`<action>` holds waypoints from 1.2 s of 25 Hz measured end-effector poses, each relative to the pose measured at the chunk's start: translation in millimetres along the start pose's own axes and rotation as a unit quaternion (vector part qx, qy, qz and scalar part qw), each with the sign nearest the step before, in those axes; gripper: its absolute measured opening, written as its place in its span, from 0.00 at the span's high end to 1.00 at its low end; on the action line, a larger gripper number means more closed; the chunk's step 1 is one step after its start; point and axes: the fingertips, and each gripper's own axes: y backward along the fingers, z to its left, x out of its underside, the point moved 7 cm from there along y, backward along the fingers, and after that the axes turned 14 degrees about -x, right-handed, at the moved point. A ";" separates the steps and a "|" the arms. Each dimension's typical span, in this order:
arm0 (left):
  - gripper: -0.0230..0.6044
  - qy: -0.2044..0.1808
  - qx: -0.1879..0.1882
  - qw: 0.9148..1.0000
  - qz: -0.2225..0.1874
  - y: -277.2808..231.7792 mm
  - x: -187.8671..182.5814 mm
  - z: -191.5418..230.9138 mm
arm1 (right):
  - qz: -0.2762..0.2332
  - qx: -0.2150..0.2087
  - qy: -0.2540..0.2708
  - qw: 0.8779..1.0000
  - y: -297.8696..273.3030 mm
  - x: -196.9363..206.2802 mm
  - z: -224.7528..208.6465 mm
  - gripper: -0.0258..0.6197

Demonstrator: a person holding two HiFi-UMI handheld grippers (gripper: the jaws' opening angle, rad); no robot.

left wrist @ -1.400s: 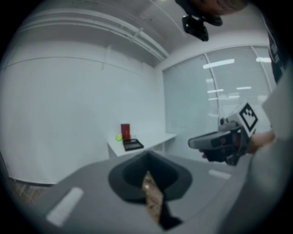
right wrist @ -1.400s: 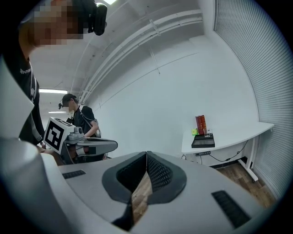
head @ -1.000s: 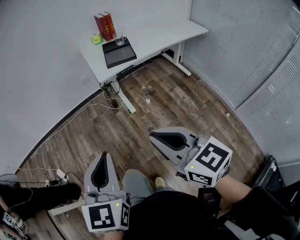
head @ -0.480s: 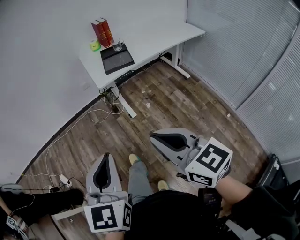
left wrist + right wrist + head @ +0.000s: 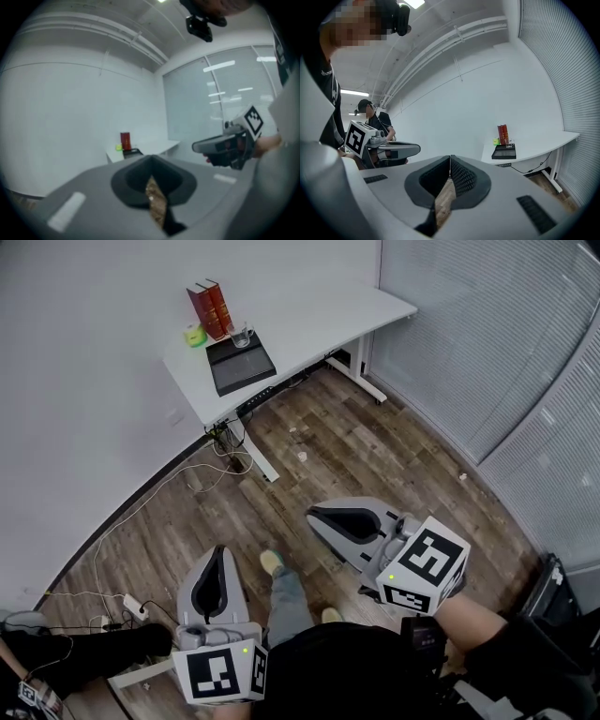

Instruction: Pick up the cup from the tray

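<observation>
Head view shows the person standing on the wooden floor [image 5: 375, 456], well apart from the white surface [image 5: 309, 315] that carries the task's things. The cup [image 5: 243, 335], clear and upright, stands at the far right corner of the black tray [image 5: 242, 367], close to the red books [image 5: 210, 309], with a small green object [image 5: 195, 334] off to the left of the tray.

Compared with a second ago, one foot [image 5: 272, 563] has come forward between the two grippers, so a step toward the surface has been taken. The surface itself sits in nearly the same part of the view and looks hardly any closer. Neither gripper has changed its pose.

The left gripper [image 5: 217, 551] is held low and points ahead with its jaws pressed together and nothing between them. The right gripper [image 5: 316, 516] is likewise closed and empty, its own view looking over the shut jaws at the distant tray and cup.

The task therefore appears to be in its approach on foot, with no reach begun. Most of the walk seems left, and whichever gripper takes the cup would have to spread its jaws first.
</observation>
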 end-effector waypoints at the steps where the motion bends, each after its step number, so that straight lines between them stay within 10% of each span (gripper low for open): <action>1: 0.96 0.000 0.000 1.000 0.001 -3.1 0.4 2.3 | 0.001 0.000 -0.001 1.000 -3.4 0.3 -2.6 0.94; 30: 0.96 -0.004 0.035 0.999 0.034 -184.7 -0.8 92.1 | 0.031 0.028 -0.039 0.998 -137.4 -18.1 -131.6 0.94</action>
